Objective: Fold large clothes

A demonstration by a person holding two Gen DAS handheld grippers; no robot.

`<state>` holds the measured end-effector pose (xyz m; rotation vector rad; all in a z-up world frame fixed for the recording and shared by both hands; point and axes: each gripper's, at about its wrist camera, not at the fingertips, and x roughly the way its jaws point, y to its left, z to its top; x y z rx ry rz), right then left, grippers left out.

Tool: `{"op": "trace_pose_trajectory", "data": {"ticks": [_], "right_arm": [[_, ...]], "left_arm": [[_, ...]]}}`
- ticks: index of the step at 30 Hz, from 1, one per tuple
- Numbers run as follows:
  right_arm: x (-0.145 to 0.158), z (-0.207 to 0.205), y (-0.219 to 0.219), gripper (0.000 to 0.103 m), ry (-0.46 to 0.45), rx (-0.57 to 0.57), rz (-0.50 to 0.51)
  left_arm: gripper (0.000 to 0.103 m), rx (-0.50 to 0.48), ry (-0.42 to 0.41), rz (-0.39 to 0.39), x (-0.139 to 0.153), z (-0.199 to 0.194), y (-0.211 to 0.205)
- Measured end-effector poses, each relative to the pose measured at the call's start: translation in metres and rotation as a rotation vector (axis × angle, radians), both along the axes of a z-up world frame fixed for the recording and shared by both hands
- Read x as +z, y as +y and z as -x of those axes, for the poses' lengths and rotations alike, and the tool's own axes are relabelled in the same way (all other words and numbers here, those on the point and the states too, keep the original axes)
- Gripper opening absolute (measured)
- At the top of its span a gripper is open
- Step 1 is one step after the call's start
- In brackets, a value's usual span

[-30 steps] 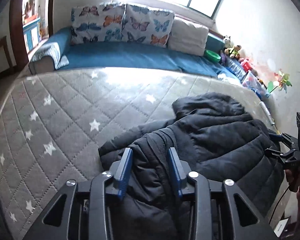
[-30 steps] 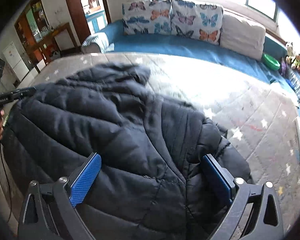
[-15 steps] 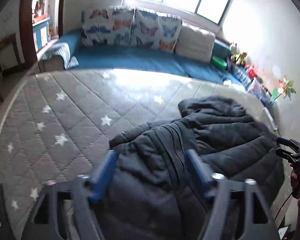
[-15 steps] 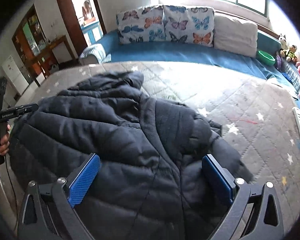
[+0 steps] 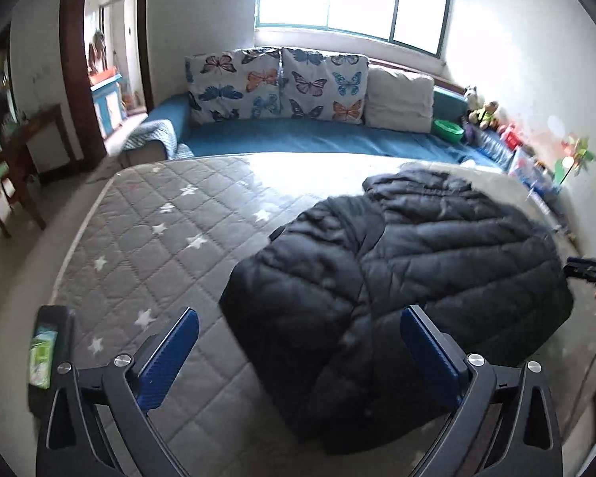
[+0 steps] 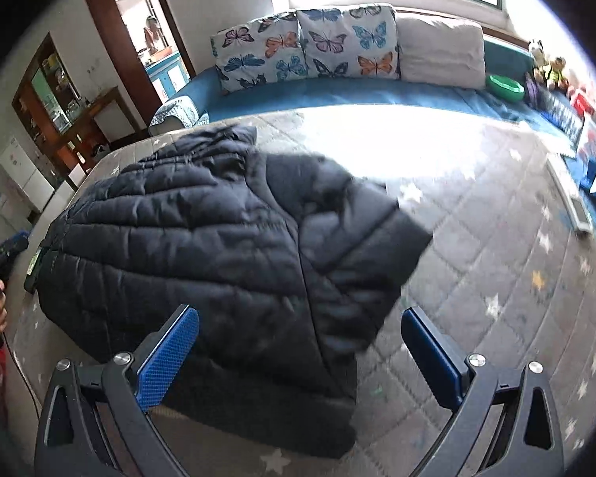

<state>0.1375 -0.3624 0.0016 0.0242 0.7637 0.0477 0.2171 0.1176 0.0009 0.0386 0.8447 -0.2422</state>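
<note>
A large black puffer jacket [image 5: 397, 262] lies on a grey star-patterned mattress [image 5: 159, 238], with one sleeve folded across its front. My left gripper [image 5: 298, 342] is open and empty, held above the jacket's near edge. In the right wrist view the jacket [image 6: 226, 246] lies spread with its hood toward the sofa. My right gripper [image 6: 298, 342] is open and empty above the jacket's near edge. The right gripper also shows at the far right of the left wrist view [image 5: 584, 272], and the left gripper shows at the far left of the right wrist view [image 6: 4, 252].
A blue sofa [image 5: 318, 139] with butterfly cushions [image 5: 278, 83] runs behind the mattress. Toys and a green bowl [image 5: 449, 129] line the right wall. A wooden table [image 5: 16, 159] and a doorway stand at left. A phone-like device [image 5: 45, 348] lies on the mattress corner.
My left gripper let go of the jacket sleeve, opened wide and drew back and up. My right gripper also pulled back, staying open. The sleeve now rests folded over the jacket.
</note>
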Motion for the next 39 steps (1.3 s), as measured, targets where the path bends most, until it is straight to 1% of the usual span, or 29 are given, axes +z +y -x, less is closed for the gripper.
{"op": "trace_pose_trajectory", "data": {"ticks": [2,4,9,12,14,17,21,24,26,30,31,34,39], "right_arm": [[-0.007,0.001,-0.004,0.103,0.012,-0.007,-0.022],[-0.012,0.002,-0.007,0.103,0.02,-0.014,-0.049],[-0.026,-0.005,-0.017,0.103,0.057,-0.018,-0.118],[-0.03,-0.007,-0.024,0.103,0.063,-0.01,-0.181],[-0.033,-0.011,-0.028,0.103,0.073,-0.005,-0.226],[-0.037,-0.017,-0.032,0.103,0.085,0.005,-0.29],[-0.041,-0.025,-0.033,0.103,0.103,0.023,-0.339],[-0.045,-0.03,-0.035,0.103,0.117,0.028,-0.377],[-0.047,-0.032,-0.037,0.103,0.127,0.032,-0.393],[-0.049,-0.038,-0.04,0.103,0.145,0.04,-0.426],[-0.048,-0.038,-0.04,0.103,0.147,0.043,-0.43],[-0.047,-0.04,-0.04,0.103,0.164,0.054,-0.426],[-0.044,-0.044,-0.039,0.103,0.206,0.078,-0.429]], "left_arm": [[0.103,0.003,-0.011,-0.026,-0.004,0.009,-0.001],[0.103,-0.002,-0.006,-0.023,-0.007,0.015,-0.002],[0.103,-0.016,0.039,0.055,-0.014,0.012,0.001],[0.103,-0.027,0.073,0.094,-0.016,0.001,-0.001],[0.103,-0.041,0.093,0.134,-0.019,-0.005,0.0],[0.103,-0.036,0.13,0.178,-0.025,-0.016,0.002],[0.103,-0.029,0.188,0.234,-0.037,-0.03,0.007],[0.103,-0.001,0.216,0.27,-0.046,-0.039,0.013],[0.103,0.006,0.238,0.315,-0.052,-0.045,0.017],[0.103,0.027,0.273,0.38,-0.066,-0.056,0.024],[0.103,0.029,0.283,0.414,-0.071,-0.059,0.027],[0.103,0.045,0.304,0.48,-0.08,-0.066,0.032],[0.103,0.051,0.327,0.54,-0.089,-0.075,0.033]]}}
